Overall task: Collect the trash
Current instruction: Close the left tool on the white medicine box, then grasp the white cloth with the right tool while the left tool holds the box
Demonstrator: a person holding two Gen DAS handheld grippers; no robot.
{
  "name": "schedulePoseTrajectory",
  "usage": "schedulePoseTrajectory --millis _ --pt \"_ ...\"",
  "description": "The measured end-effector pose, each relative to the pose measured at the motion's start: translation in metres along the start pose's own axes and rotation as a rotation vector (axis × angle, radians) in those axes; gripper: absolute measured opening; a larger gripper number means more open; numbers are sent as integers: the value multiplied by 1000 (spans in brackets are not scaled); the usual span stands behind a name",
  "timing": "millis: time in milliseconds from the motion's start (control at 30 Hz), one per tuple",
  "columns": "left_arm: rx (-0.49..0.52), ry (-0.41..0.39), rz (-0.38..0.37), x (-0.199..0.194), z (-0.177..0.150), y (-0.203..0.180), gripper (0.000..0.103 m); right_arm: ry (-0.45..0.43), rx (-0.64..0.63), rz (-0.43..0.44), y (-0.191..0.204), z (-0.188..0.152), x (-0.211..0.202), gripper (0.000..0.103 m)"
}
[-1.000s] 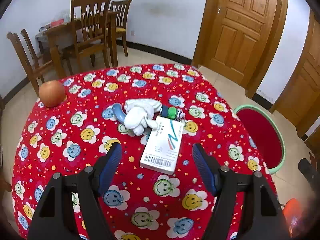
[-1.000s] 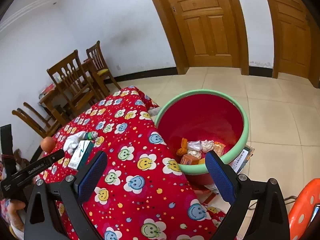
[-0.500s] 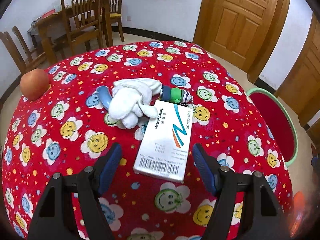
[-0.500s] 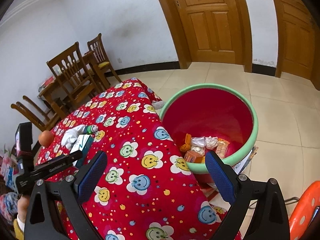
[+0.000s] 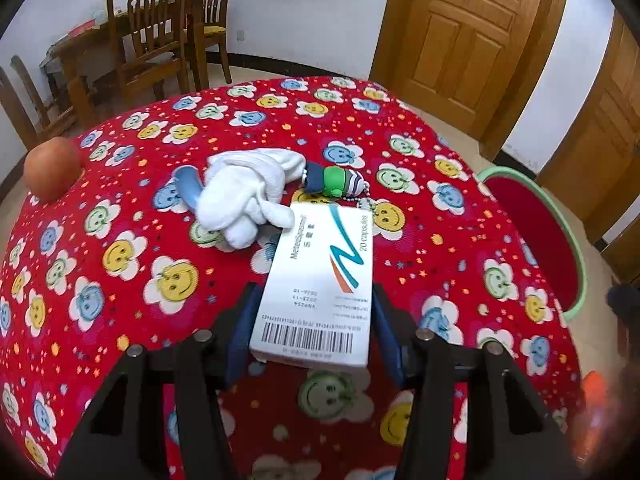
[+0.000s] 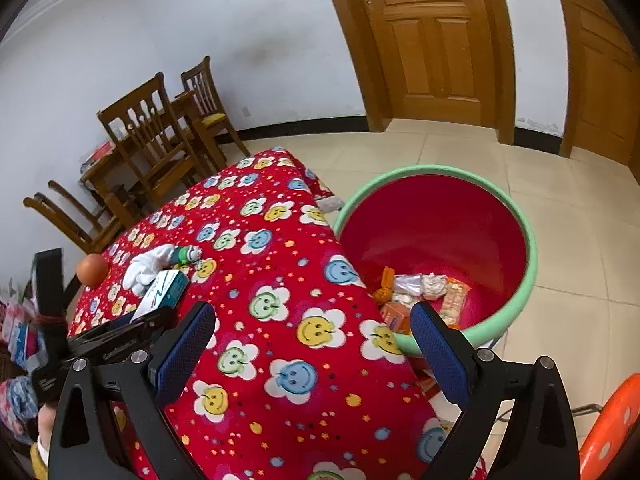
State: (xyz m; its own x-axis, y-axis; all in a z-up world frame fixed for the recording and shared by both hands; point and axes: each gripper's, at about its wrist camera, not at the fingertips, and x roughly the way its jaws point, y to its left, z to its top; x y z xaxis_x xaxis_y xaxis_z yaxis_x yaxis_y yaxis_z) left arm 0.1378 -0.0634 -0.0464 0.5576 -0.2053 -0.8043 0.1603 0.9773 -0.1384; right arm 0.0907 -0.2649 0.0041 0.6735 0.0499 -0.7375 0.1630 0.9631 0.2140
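One box (image 5: 320,280) matters now: the white capsule carton lying flat on the red smiley-cloth bench (image 5: 120,320), its barcode end nearest the left gripper (image 5: 310,334). Its jaws have just been closing, and the box now sits between the blue pads, which look pressed to its long sides; half a second ago they stood wide of it. I judge this the grasp step, with the lift to come.

Going left to right across the bench: an apple (image 5: 52,174) at the far left edge, a white sock bundle (image 5: 244,196) whose tip touches the box's far corner, a green-striped keychain (image 5: 334,180) just beyond the box, then the green-rimmed bin (image 5: 576,280) off the right edge.

Tilted steeply down, the left gripper comes at the box from the near side. Lifting may drag the sock tip along.

Farther right, the right gripper (image 6: 312,350) hovers over the bench's near right corner, jaws spread wide and holding nothing, angled down towards the bin (image 6: 528,256), where a few wrappers (image 6: 424,292) already lie.
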Motion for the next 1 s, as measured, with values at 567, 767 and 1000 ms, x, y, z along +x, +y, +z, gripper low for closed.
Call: schedulePoseTrajectory --millis 567,767,1000 --pt "-124 -164 49 -78 8 65 50 56 -124 95 79 13 36 98" --pt "-184 -188 115 -79 12 97 50 102 -153 158 114 17 59 98" --pt "-232 -184 147 -68 8 120 50 138 -185 194 155 21 88 98"
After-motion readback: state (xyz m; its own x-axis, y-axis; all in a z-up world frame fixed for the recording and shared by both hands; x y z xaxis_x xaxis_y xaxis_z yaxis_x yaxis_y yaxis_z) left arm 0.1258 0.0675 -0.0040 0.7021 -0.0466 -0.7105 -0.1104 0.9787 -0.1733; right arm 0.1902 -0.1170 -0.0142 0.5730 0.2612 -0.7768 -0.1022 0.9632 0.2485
